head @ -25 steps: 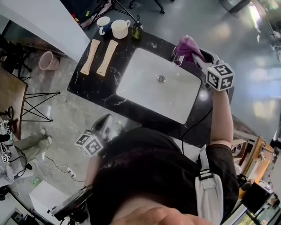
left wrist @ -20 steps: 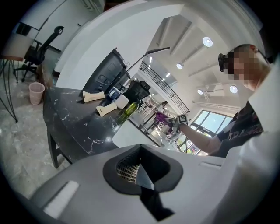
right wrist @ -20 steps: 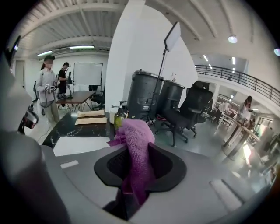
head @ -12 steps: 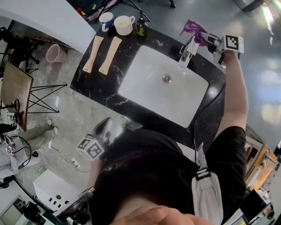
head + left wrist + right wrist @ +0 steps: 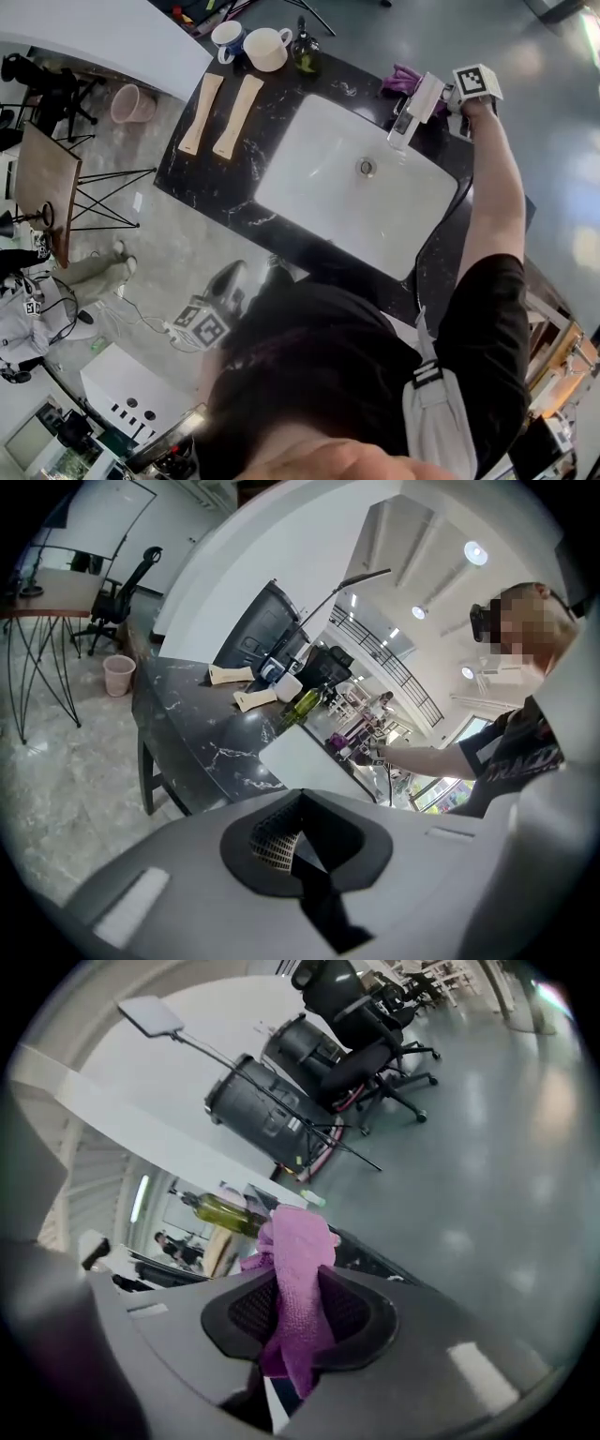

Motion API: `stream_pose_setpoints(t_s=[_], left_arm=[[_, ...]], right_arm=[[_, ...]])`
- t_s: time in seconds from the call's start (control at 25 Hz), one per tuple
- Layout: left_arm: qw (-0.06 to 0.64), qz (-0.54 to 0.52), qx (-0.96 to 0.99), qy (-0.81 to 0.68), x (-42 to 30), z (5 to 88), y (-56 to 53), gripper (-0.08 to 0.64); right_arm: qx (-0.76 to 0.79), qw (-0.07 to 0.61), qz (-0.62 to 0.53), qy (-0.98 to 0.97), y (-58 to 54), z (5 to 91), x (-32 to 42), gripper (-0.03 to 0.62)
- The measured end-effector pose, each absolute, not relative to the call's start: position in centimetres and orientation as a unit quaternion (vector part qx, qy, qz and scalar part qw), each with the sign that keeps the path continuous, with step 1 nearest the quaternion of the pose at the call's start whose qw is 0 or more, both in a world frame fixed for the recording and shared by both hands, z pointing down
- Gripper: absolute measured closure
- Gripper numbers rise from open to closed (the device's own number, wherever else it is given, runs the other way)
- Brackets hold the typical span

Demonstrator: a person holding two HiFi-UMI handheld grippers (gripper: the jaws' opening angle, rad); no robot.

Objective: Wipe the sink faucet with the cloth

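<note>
1. Grey and idle, my left gripper [image 5: 300, 844] hangs nearest me, low and off the near edge of the counter. Its jaws are together with nothing between them.
2. Ahead of it runs the black marbled counter [image 5: 225, 173]. The white sink [image 5: 319, 187] is sunk into it, with the drain [image 5: 366, 167] toward the sink's far right.
3. At the sink's far right rim stands the faucet [image 5: 401, 131], its spout reaching over the basin.
4. My right gripper [image 5: 295, 1321] is out at arm's length, just over and beyond the faucet. Its jaws are clamped on the purple cloth [image 5: 298, 1260], which bunches out past the fingertips.
5. From the head view, the cloth sits just behind the faucet, on its far side. I cannot tell whether it touches the metal.
6. Left of the sink, one wooden board [image 5: 199, 112] lies beside a second wooden board [image 5: 236, 114], close together but apart.
7. Farthest off, along the counter's far left edge, stand a blue cup [image 5: 225, 36], a cream cup [image 5: 267, 49] and a green bottle [image 5: 305, 53] in a row.
</note>
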State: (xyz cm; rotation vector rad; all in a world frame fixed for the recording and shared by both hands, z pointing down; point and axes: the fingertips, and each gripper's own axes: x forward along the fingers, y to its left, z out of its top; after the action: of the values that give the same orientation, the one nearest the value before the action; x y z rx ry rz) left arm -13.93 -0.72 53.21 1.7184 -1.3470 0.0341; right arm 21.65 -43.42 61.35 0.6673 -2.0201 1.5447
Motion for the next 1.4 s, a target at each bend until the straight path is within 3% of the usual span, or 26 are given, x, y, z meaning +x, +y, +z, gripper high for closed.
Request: stream_pose_setpoints(t_s=[0.16,0.32,0.4,0.68,0.84,1.04,1.2,1.4], left_arm=[[0.460,0.015,0.699,-0.548,-13.7,53.2,-0.6,0.560],[0.454,0.012,0.706,-0.543,-13.7,53.1,-0.6,0.560],[0.450,0.008,0.712,-0.540,-13.8,53.0,-0.7,0.560],[0.435,-0.015,0.754,-0.491,-14.6,52.4,-2.1,0.560],[0.429,-0.026,0.776,-0.462,-15.1,51.5,-2.9,0.560],[0.424,-0.036,0.783,-0.453,-16.6,50.7,-2.4,0.560],[0.426,-0.036,0.776,-0.463,-17.4,50.8,-1.9,0.560],[0.432,-0.042,0.762,-0.480,-18.1,51.4,-1.4,0.560]], right_arm=[[0.260,0.335,0.535,-0.731,-43.3,63.1,21.6,0.486],[0.280,0.310,0.532,-0.737,-43.3,62.4,21.9,0.486],[0.294,0.250,0.535,-0.751,-43.5,60.6,22.1,0.486],[0.376,-0.065,0.507,-0.773,-40.6,48.2,25.4,0.485],[0.388,-0.144,0.492,-0.766,-37.0,45.2,24.9,0.485],[0.408,-0.202,0.556,-0.695,-33.9,51.1,24.0,0.485],[0.456,-0.139,0.600,-0.643,-33.3,56.9,23.1,0.486],[0.521,0.076,0.556,-0.643,-34.6,61.8,21.9,0.485]])
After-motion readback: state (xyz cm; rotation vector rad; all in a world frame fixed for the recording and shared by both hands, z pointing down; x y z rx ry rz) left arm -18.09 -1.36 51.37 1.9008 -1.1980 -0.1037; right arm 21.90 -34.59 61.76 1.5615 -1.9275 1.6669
